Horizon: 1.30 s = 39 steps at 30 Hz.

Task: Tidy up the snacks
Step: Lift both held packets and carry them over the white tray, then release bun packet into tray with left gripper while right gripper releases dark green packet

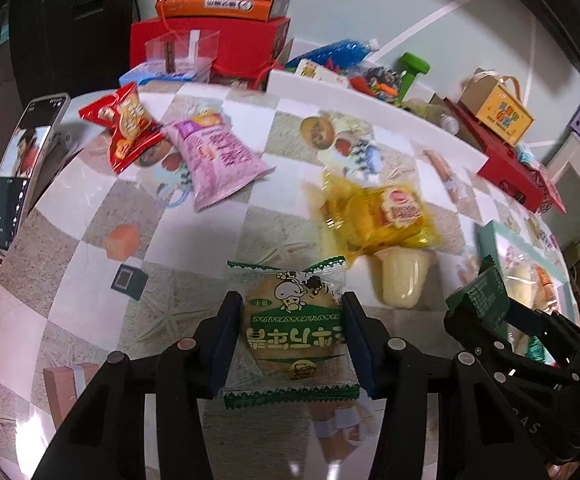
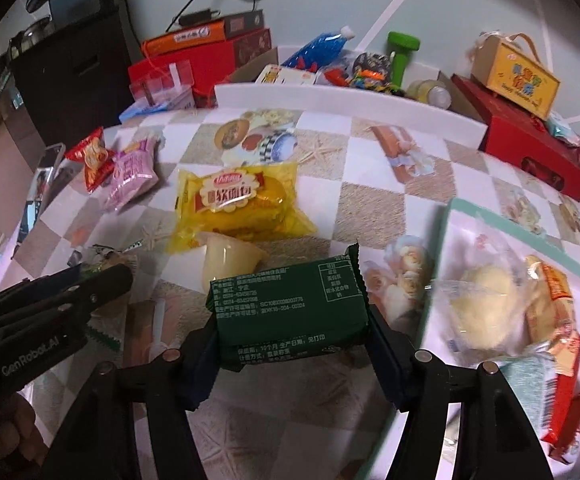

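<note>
1. Snacks fill both your grippers: your left gripper [image 1: 290, 332] pinches a round cake in a green-and-white wrapper [image 1: 290, 320], its pads pressed on both sides.
2. Your right gripper [image 2: 293, 328] clamps a dark green bar [image 2: 290, 312] just left of the tray [image 2: 529, 220].
3. Beyond the bar lie a jelly cup [image 2: 226, 260] and a yellow bag [image 2: 242, 204].
4. Farther from the tray, at far left, sit a pink packet [image 2: 130, 172] and a red packet [image 2: 92, 158].

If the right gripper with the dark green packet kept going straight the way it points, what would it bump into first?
Probably the pale jelly cup, lying just beyond the dark green packet that the right gripper holds in its jaws. The yellow bread bag lies behind it. Depth is hard to judge here.
</note>
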{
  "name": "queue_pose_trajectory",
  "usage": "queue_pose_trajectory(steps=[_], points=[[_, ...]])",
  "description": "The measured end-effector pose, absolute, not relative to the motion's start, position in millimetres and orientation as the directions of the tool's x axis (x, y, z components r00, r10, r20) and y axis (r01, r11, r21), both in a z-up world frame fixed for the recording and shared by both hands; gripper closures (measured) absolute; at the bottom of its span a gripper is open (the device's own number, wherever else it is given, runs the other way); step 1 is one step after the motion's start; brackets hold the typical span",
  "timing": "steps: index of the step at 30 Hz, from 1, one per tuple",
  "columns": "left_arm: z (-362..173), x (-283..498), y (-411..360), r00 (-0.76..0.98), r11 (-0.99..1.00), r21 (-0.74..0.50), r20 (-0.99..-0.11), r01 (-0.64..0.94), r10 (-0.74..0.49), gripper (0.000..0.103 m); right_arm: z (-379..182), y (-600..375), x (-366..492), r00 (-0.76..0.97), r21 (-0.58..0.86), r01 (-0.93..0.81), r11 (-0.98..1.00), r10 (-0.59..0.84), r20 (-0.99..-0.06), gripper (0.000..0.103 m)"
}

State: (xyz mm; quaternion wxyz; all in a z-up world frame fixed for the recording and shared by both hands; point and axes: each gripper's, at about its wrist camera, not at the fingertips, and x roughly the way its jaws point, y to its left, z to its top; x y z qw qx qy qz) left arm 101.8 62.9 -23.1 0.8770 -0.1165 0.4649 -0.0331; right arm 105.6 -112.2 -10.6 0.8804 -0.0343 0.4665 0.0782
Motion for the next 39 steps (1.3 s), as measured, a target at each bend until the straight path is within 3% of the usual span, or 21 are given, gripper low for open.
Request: queue_pose_trajectory(steps=[19, 25, 31, 39], points=[[26, 120, 5, 0.644, 0.970, -0.233, -0.731, 0.077, -0.226, 0.051, 24, -192, 98, 0.633, 0.139, -0.044, 0.989, 0.135, -0.762, 0.035], [38, 124, -49, 0.632, 0.951, -0.224, -0.711, 0.214, -0.310, 0.051, 46, -270, 81, 0.691, 0.167, 0.170, 0.971, 0.003, -0.723, 0.035], [41, 130, -108, 0.592, 0.916, -0.213, -0.708, 0.341, -0.385, 0.051, 40, -347, 64, 0.639, 0.147, 0.410, 0.900, -0.168, -0.751, 0.035], [28, 135, -178, 0.494, 0.854, -0.219, -0.737, 0.473, -0.462, 0.051, 18, -390, 58, 0.572, 0.146, 0.529, 0.836, -0.224, -0.789, 0.035]])
